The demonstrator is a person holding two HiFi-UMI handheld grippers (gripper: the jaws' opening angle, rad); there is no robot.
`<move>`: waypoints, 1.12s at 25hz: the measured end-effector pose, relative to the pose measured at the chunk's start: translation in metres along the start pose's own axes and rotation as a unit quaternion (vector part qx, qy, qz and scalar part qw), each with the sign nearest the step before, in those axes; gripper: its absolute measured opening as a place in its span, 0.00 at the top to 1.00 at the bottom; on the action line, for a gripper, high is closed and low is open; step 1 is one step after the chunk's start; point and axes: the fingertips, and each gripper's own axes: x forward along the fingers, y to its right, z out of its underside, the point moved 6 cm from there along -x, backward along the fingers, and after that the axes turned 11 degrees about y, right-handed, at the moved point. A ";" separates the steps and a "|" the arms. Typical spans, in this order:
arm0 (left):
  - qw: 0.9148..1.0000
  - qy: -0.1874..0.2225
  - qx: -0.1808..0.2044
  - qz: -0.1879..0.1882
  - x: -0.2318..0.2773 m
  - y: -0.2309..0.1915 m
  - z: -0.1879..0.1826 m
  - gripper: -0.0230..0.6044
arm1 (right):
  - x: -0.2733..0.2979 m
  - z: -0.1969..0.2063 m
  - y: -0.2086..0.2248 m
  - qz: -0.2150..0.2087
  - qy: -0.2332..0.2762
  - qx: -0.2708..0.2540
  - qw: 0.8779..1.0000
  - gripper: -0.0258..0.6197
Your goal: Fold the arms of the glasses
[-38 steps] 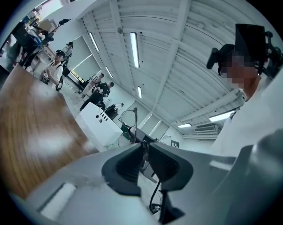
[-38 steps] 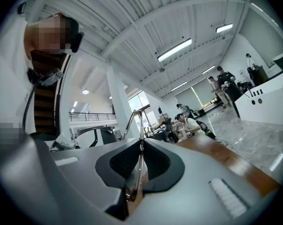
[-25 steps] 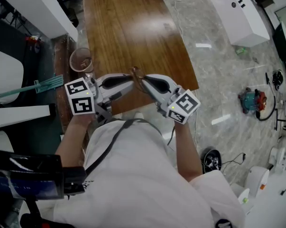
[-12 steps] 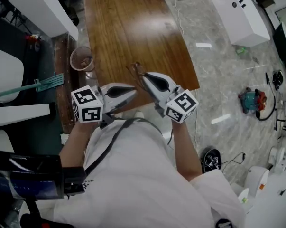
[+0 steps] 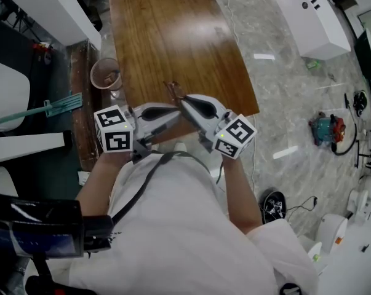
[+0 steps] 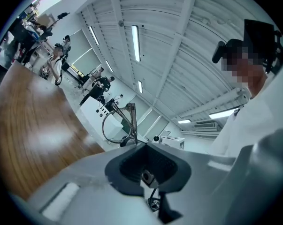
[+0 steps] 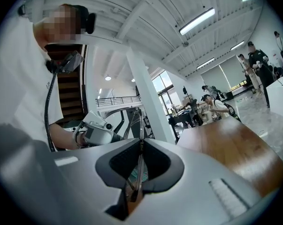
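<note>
Both grippers are held level above the near edge of the wooden surface (image 5: 173,35), close to the person's chest, with their tips converging.

Glasses (image 5: 175,92): held in the air between the two gripper tips, over the near end of the surface and clear of it. The frame is thin wire. In the left gripper view one round lens ring stands just beyond the jaw tips.

Right gripper (image 5: 183,101): reaches in from the right. Its jaws are clamped on a thin arm of the glasses. In the right gripper view this arm runs lengthwise down the narrow gap between the pads.

Left gripper (image 5: 174,111): reaches in from the left. Its jaws have just closed and now stand together. A thin part of the glasses frame meets the jaws at their very tips and appears pinched there.

A clear cup (image 5: 105,75) stands on a darker ledge at the left of the surface, well apart from the grippers.
</note>
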 end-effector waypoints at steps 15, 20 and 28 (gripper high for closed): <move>0.987 -0.032 0.074 -0.136 -0.016 -0.065 0.011 0.95 | 0.000 0.044 0.064 0.070 -0.096 -0.074 0.990 0.91; 0.971 -0.020 0.100 -0.215 -0.038 -0.103 0.012 0.95 | 0.021 0.079 0.094 0.080 -0.175 -0.139 0.971 0.91; 0.936 0.020 0.098 -0.339 -0.067 -0.131 0.031 0.95 | 0.036 0.140 0.143 0.089 -0.285 -0.229 0.926 0.91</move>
